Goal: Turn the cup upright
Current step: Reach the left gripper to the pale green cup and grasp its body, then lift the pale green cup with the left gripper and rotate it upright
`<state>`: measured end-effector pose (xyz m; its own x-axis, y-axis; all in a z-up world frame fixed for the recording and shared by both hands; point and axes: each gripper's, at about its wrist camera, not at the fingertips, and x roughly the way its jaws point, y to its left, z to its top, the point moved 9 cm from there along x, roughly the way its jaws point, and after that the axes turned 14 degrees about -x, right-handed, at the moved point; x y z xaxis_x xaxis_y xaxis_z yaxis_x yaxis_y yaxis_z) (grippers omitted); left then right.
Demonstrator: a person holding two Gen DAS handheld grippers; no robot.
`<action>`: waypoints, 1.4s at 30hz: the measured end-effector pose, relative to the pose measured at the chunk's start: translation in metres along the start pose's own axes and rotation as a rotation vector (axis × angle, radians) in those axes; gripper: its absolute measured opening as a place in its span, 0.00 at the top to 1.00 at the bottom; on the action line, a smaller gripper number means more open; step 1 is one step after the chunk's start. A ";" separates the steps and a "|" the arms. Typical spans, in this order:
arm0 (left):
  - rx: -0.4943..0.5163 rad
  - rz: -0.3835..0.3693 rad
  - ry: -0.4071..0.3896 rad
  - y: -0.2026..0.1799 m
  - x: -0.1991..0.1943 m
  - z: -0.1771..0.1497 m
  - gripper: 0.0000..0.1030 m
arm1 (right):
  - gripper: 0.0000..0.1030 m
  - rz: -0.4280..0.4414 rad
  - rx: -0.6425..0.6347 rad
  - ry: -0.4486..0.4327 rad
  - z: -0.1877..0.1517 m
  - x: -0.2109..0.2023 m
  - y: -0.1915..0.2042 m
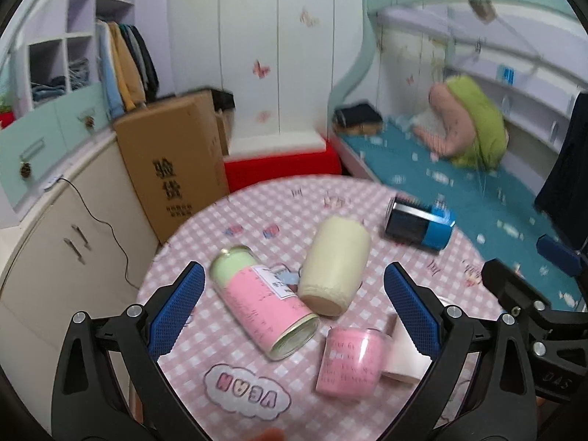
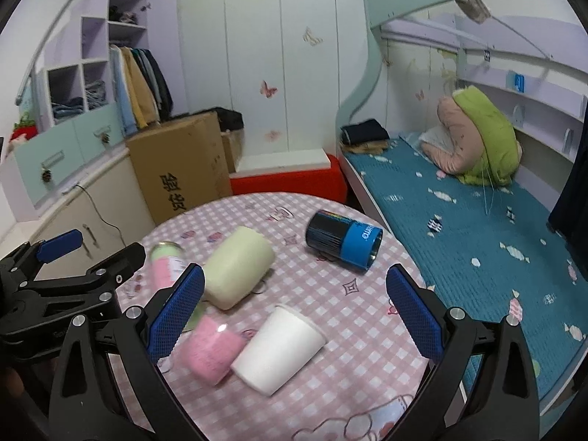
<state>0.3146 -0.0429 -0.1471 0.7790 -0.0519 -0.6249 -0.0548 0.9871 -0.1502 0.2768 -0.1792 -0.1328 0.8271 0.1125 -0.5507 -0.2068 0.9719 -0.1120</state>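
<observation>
Five cups lie on their sides on my pink checked round table (image 2: 367,330): nearest, a white paper cup (image 2: 279,352) and small pink cup (image 2: 211,349); then a pink-and-green can-shaped cup (image 1: 262,299), cream cup (image 2: 237,266), dark-and-blue cup (image 2: 343,244). My right gripper (image 2: 294,312) and left gripper (image 1: 294,316) hover spread wide, holding nothing.

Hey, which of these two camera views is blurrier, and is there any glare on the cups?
Left wrist view: motion-blurred throughout, smearing the print on the pink cup and the cardboard box. Right wrist view: sharper in the room, though the pink cup is soft and carries a small bright glint; the white paper cup looks evenly lit. Both show fisheye bending and dark corners.
</observation>
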 end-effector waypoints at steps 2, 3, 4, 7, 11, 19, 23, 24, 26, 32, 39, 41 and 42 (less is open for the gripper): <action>-0.002 -0.004 0.050 -0.004 0.026 -0.002 0.05 | 0.07 -0.001 0.012 0.036 -0.004 0.021 -0.007; 0.002 0.001 0.064 -0.007 0.035 -0.002 0.05 | 0.07 -0.001 0.016 0.042 -0.007 0.027 -0.008; 0.009 0.001 0.075 -0.010 0.044 -0.002 0.05 | 0.07 -0.003 0.020 0.057 -0.009 0.035 -0.011; 0.036 0.012 0.140 -0.017 0.076 -0.007 0.05 | 0.07 0.002 0.037 0.095 -0.015 0.057 -0.021; 0.051 0.015 0.203 -0.023 0.108 -0.013 0.05 | 0.07 0.006 0.059 0.140 -0.025 0.084 -0.033; 0.088 0.025 0.264 -0.032 0.147 -0.025 0.05 | 0.07 0.030 0.077 0.185 -0.036 0.115 -0.038; 0.081 -0.020 0.315 -0.036 0.158 -0.032 0.23 | 0.07 0.042 0.084 0.198 -0.039 0.124 -0.039; 0.075 -0.024 0.322 -0.036 0.158 -0.032 0.23 | 0.07 0.045 0.085 0.200 -0.040 0.124 -0.038; 0.093 -0.019 0.329 -0.036 0.157 -0.033 0.23 | 0.07 0.052 0.085 0.202 -0.040 0.126 -0.037; 0.076 -0.034 0.317 -0.034 0.157 -0.032 0.24 | 0.07 0.060 0.090 0.201 -0.039 0.125 -0.038; 0.033 -0.073 0.256 -0.038 0.129 -0.016 0.24 | 0.07 0.049 0.090 0.168 -0.031 0.115 -0.037; 0.027 -0.078 0.225 -0.038 0.117 -0.008 0.24 | 0.07 0.044 0.087 0.148 -0.026 0.107 -0.035; 0.025 -0.080 0.215 -0.038 0.112 -0.005 0.24 | 0.07 0.041 0.085 0.139 -0.023 0.104 -0.034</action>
<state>0.4003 -0.0870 -0.2153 0.6292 -0.1585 -0.7609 0.0192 0.9819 -0.1886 0.3576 -0.2051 -0.2052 0.7370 0.1288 -0.6635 -0.1891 0.9818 -0.0195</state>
